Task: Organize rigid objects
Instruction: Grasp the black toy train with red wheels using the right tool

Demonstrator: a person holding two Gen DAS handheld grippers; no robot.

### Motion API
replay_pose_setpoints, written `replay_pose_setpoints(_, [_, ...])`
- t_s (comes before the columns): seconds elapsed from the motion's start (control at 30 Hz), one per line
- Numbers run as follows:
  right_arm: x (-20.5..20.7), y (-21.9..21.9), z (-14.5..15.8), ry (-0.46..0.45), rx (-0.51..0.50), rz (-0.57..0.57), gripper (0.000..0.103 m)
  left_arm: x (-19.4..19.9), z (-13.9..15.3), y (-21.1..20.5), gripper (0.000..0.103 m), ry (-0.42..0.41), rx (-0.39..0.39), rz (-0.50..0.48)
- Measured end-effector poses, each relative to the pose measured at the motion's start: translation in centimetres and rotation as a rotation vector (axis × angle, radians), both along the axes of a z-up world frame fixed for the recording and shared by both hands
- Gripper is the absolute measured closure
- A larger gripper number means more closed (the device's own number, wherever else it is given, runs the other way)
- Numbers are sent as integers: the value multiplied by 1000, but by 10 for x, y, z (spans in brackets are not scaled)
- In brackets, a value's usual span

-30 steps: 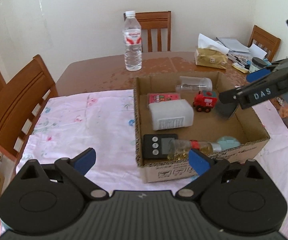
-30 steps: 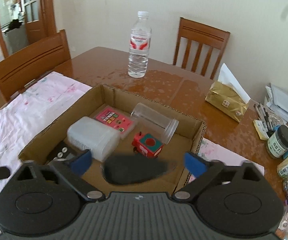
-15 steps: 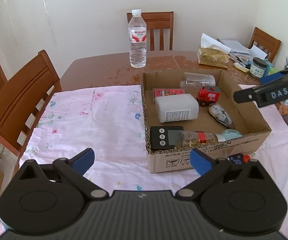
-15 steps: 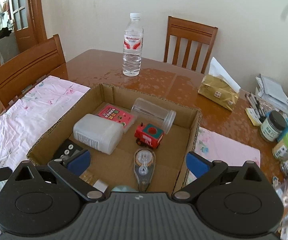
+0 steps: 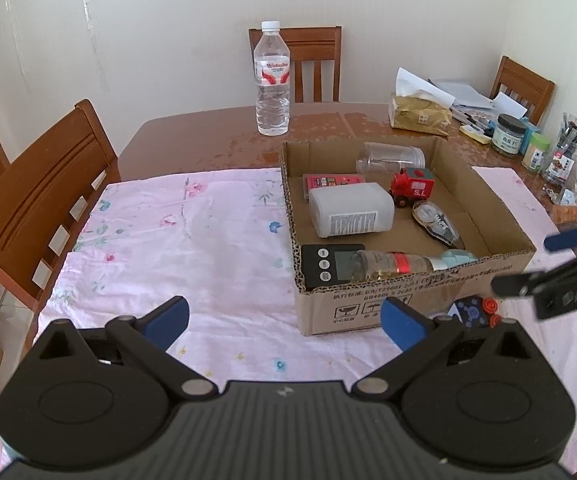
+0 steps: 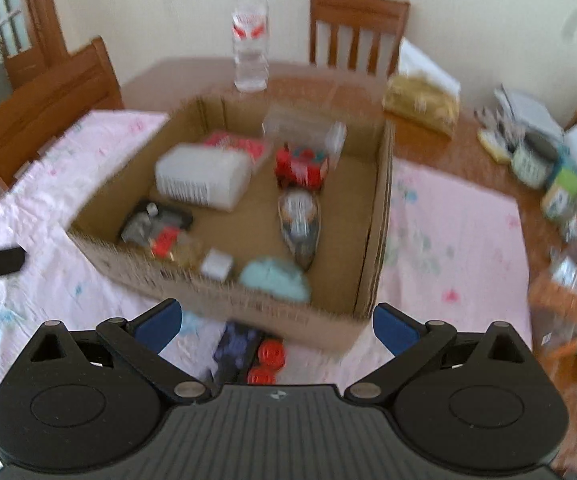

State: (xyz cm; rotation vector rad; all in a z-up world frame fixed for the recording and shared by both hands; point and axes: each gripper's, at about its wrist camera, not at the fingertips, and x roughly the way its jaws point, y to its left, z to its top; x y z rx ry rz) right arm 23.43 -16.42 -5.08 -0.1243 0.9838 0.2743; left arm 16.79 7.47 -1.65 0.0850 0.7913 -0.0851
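Withdrawn from over the cardboard box (image 5: 408, 304) since the earlier frame: right gripper (image 6: 274, 326), now back past the near wall and tipped toward the pink cloth; tape dispenser (image 5: 436, 220), absent from the box floor a second ago, now lying there beside the red toy train (image 5: 412, 188). Left gripper (image 5: 284, 318) little shifted, jaws just widened further, nothing between them.

Nearest: both grippers spread wide and empty. Just beyond the right one, outside the box against its near wall, a dark blue toy with red wheels (image 6: 254, 350) on the cloth — judged the next piece to be collected, hence the lowered aim. Right view blurred; fine detail not readable.

Inside the box, near edge: black timer (image 5: 328, 266), glass bottle (image 5: 388, 266) lying on its side, pale teal item (image 5: 458, 258). Mid-floor: white plastic container (image 5: 350, 210). Far wall: pink card box (image 5: 334, 181) and clear cup (image 5: 390, 158) on its side. Items laid flat, apparently so none rolls or topples.

Beyond, on the bare wooden surface (image 5: 208, 140): water bottle (image 5: 272, 80) upright, clear of the work.
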Motion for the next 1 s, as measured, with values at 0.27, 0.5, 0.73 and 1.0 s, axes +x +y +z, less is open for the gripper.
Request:
replay_pose_setpoints(0.27, [10,16,-50,96,-41,-89,0,-6,-4,6,1,8,40,1])
replay_pose_setpoints(0.5, [16,22,-76,125,-105,-157,0,-8,-8,7,1,26,38,-7])
replay_pose_setpoints(0.73, [11,-4,-81,138,-119,-195,0,-10,-12,-8,1,40,34,-33])
replay_pose_setpoints(1.0, [9,-49,-84,179,-74,-218,0,-15,-18,-41,1,62,14,-105])
